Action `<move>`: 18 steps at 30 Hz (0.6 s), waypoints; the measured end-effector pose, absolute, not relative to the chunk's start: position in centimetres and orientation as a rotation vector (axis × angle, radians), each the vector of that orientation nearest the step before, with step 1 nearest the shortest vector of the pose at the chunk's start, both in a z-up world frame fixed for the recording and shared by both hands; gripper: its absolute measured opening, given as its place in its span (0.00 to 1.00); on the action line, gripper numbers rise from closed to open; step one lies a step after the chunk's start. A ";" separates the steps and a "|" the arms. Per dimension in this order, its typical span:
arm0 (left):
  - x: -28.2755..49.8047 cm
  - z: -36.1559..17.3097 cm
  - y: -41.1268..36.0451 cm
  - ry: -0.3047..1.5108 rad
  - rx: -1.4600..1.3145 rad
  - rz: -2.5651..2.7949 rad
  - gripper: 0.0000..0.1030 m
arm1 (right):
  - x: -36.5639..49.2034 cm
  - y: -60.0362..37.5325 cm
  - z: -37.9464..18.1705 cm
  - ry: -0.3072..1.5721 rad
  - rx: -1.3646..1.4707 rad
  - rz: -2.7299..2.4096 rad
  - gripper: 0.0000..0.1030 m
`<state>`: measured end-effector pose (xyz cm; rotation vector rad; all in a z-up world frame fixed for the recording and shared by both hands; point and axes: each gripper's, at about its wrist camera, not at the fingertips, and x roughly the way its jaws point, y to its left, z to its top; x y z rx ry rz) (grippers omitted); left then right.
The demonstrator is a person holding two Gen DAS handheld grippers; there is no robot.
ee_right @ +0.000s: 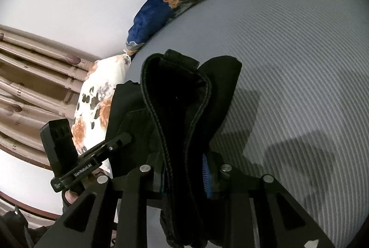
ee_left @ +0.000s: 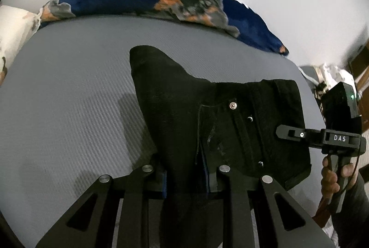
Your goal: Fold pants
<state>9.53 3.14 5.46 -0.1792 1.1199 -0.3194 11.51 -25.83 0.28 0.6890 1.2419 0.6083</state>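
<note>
Black pants (ee_left: 207, 123) are held above the grey bed (ee_left: 69, 91), waistband clamped in the left claw (ee_left: 186, 178) and the right claw (ee_right: 184, 176). Risk: thick bunched denim could be released unevenly, so the fold is skewed.

Broad bare grey bed (ee_left: 69, 91) lies open left of the black pants (ee_left: 184, 109). A blue floral blanket (ee_left: 143, 1) banks the far edge, with a floral pillow (ee_right: 99, 95) at its corner, closing off those sides
</note>
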 end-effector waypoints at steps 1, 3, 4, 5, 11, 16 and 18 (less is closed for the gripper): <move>10.0 5.4 3.5 1.118 -0.186 -0.313 0.21 | 12.2 -25.5 0.3 1.244 0.684 0.612 0.23; 11.0 5.5 4.0 1.114 -0.199 -0.304 0.21 | 13.3 -24.9 0.4 1.246 0.675 0.616 0.23; 11.6 5.5 4.2 1.111 -0.201 -0.298 0.21 | 13.8 -24.9 0.4 1.247 0.670 0.617 0.23; 12.2 5.5 4.3 1.106 -0.201 -0.293 0.21 | 14.6 -24.6 0.5 1.248 0.664 0.622 0.23; 15.0 5.8 5.1 1.072 -0.204 -0.276 0.21 | 18.0 -23.8 1.0 1.240 0.648 0.631 0.23; 16.6 5.5 6.0 1.068 -0.243 -0.270 0.21 | 19.5 -23.4 1.1 1.236 0.640 0.631 0.23; 17.0 5.4 6.2 1.070 -0.244 -0.271 0.21 | 19.9 -23.3 0.9 1.235 0.646 0.626 0.23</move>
